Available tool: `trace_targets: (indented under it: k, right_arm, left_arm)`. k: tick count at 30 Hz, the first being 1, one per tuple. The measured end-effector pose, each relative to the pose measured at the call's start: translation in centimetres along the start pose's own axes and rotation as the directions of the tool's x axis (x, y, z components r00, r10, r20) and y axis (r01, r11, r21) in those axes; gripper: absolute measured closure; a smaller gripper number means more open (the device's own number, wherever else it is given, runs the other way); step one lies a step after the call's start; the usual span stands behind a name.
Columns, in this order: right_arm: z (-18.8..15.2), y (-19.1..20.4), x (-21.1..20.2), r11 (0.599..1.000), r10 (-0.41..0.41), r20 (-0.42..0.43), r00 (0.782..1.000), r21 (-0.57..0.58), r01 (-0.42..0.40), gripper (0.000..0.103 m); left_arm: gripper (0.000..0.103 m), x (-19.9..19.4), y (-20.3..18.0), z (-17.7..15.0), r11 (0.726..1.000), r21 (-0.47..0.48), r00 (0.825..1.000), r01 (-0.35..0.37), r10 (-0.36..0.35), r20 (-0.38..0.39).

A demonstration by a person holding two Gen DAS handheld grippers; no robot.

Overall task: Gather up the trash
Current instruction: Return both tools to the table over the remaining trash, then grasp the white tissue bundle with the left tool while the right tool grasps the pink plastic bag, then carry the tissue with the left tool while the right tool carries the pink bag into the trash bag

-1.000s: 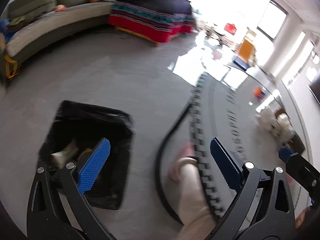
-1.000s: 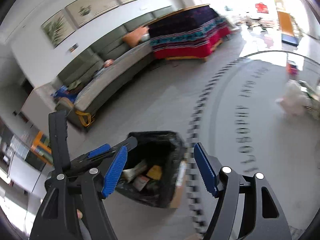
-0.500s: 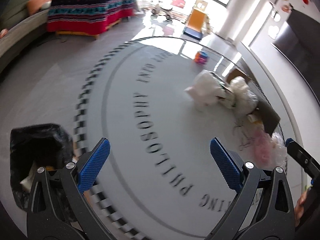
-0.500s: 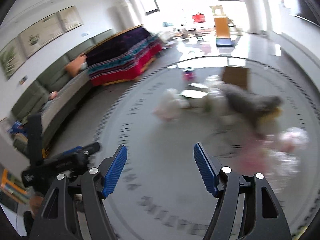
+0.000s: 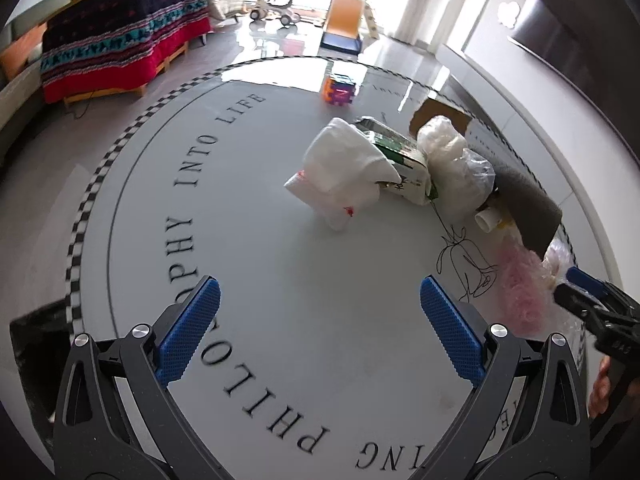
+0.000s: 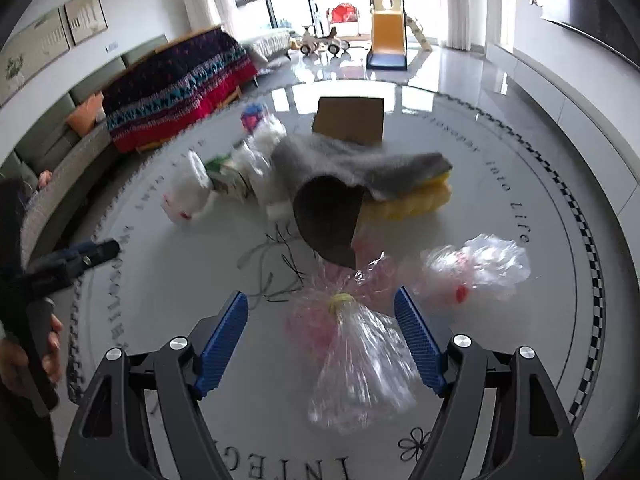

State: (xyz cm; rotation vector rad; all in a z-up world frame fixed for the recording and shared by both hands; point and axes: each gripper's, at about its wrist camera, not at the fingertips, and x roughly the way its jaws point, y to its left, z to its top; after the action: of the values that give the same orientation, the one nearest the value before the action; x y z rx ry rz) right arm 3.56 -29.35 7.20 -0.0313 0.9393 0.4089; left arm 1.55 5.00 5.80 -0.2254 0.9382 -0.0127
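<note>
Trash lies on a round white floor mat point(image 5: 280, 360). In the left wrist view I see a white plastic bag point(image 5: 340, 176), a green-white carton point(image 5: 404, 160), clear bags point(image 5: 456, 168) and a grey foam piece point(image 5: 524, 204). My left gripper point(image 5: 316, 332) is open and empty above bare mat. In the right wrist view my right gripper point(image 6: 320, 340) is open, with a pink-clear cellophane wrap point(image 6: 352, 344) lying between its fingers. A clear bag point(image 6: 480, 264), the grey foam point(image 6: 340, 196) and a yellow sponge point(image 6: 412, 200) lie beyond it.
A black bin bag edge point(image 5: 36, 344) shows at the lower left of the left wrist view. A cardboard piece point(image 6: 348, 120), a colourful toy cube point(image 5: 340, 88), a sofa with a patterned blanket point(image 6: 180, 84) and a toy slide point(image 6: 388, 36) stand further back.
Both grippers swung away from the black bin to the trash pile on the mat. The right gripper has come down around the cellophane wrap. Both stayed open.
</note>
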Motion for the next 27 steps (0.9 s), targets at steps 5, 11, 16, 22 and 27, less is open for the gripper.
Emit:
trace_targets:
  k: [5, 11, 16, 22, 27]
  right_arm:
    - [-0.5, -0.3, 1.8, 0.999, 0.05, -0.057, 0.997, 0.012, -0.049, 0.065]
    - [-1.6, -0.8, 1.0, 0.983, 0.169, -0.046, 0.985, 0.086, -0.164, 0.072]
    - [-2.6, -0.3, 0.0, 0.973, 0.209, -0.039, 0.977, 0.103, -0.204, 0.071]
    - [-3.5, 0.2, -1.4, 0.968, 0.234, -0.03, 0.972, 0.105, -0.23, 0.072]
    - [-3.8, 0.9, -3.0, 0.965, 0.244, -0.009, 0.97, 0.1, -0.242, 0.071]
  left_arm:
    - [0.006, 1.4, -0.7, 1.9, 0.998, 0.053, 1.0, -0.016, 0.016, 0.001]
    - [0.006, 4.8, -1.5, 5.0, 0.995, 0.1, 1.0, -0.025, 0.025, -0.002]
    - [0.006, 8.2, -1.6, 6.6, 0.988, 0.146, 0.998, -0.041, 0.047, -0.039]
    - [0.045, 10.4, -1.5, 6.9, 0.986, 0.161, 0.997, -0.046, 0.054, -0.046]
    - [0.078, 9.7, -1.1, 5.6, 0.99, 0.138, 0.998, 0.009, -0.002, -0.057]
